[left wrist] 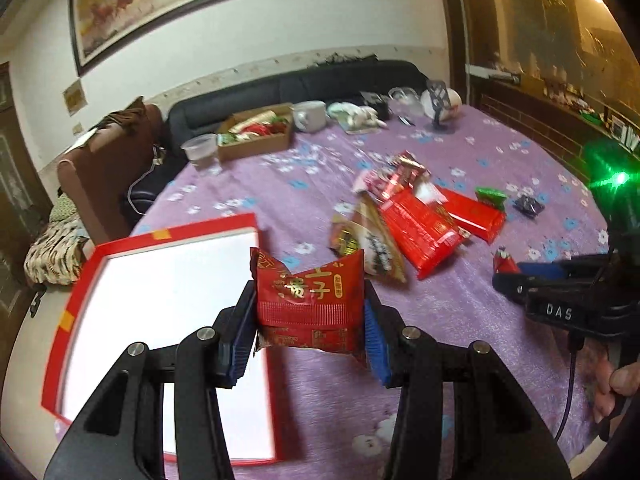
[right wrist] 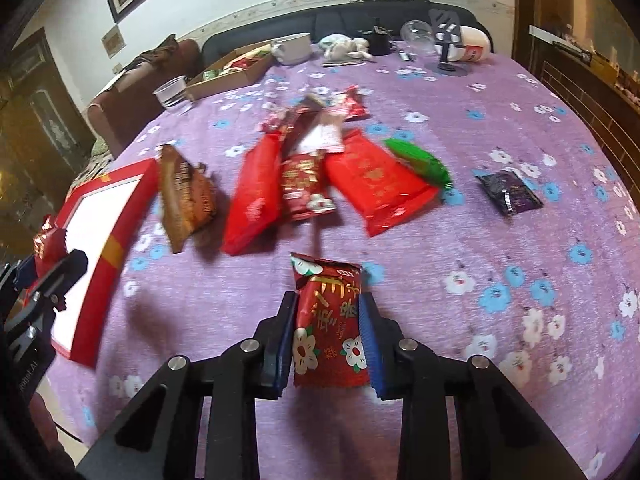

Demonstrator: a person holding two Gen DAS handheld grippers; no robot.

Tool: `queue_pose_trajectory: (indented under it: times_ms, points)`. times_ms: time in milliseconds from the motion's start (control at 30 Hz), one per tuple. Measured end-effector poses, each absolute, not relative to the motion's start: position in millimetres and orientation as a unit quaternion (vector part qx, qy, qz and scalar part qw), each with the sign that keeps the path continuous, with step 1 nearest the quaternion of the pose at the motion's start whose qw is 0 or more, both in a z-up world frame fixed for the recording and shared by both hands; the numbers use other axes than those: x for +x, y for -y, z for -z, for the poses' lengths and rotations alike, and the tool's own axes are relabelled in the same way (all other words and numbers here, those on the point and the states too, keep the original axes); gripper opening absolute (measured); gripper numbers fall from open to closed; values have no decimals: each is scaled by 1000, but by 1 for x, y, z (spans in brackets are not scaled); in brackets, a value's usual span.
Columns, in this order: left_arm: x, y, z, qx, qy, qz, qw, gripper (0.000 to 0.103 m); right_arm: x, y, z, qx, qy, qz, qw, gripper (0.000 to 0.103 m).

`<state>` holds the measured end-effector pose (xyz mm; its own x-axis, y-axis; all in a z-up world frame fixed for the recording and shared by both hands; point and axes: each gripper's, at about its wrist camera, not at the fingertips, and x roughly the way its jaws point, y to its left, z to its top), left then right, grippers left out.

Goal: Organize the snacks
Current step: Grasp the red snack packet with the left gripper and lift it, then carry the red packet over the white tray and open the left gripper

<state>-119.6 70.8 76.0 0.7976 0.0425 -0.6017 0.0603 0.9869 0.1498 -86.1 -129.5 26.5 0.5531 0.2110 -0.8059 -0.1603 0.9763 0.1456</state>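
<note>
Red foil with gold characters covers the snack packet (left wrist: 310, 300) that the left claw (left wrist: 310, 316) grips between its two blue pads (left wrist: 374, 332); the packet stands upright in the air, just beside the right edge of the red box (left wrist: 108, 252). This box has a white inside and lies open on the worktop (left wrist: 460, 320), which is covered with a purple cloth with flowers.

The right claw (right wrist: 326, 344) is also closed on a snack, a red packet with white flowers (right wrist: 328, 328), held upright above the cloth, well to the right of the red box (right wrist: 132, 204). In the left wrist view the right claw (left wrist: 510, 276) appears at the right border with only a red corner of its packet visible.

Between the box and the far side of the worktop lies a loose pile of snacks: a brown packet (right wrist: 186, 196) nearest to the box, touching its corner, then a long red packet (right wrist: 254, 196), a dark red packet (right wrist: 304, 184) partly on top of it, a flat red packet (right wrist: 376, 184) and a green packet (right wrist: 418, 160) at its right edge. A small dark purple packet (right wrist: 510, 192) lies apart, farther from the box than all the others.

Beyond the box, at the far edge, stand a clear plastic cup (left wrist: 200, 152), a cardboard box (left wrist: 256, 132) with more snacks, and a white mug (left wrist: 310, 116). A dark sofa (left wrist: 280, 88) runs behind them.
</note>
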Motion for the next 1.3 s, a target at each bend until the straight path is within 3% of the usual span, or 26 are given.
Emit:
queue_pose_trajectory:
  times_ms: [700,1300]
  points:
    - [-135,-144,-82,34,-299,-53,952,46,-100,50,-50,19,-449,-182,874,30]
    - [-143,-235,-40,-23,-350,-114,930,47,-114,-70,-50,22,-407,-350,843,30]
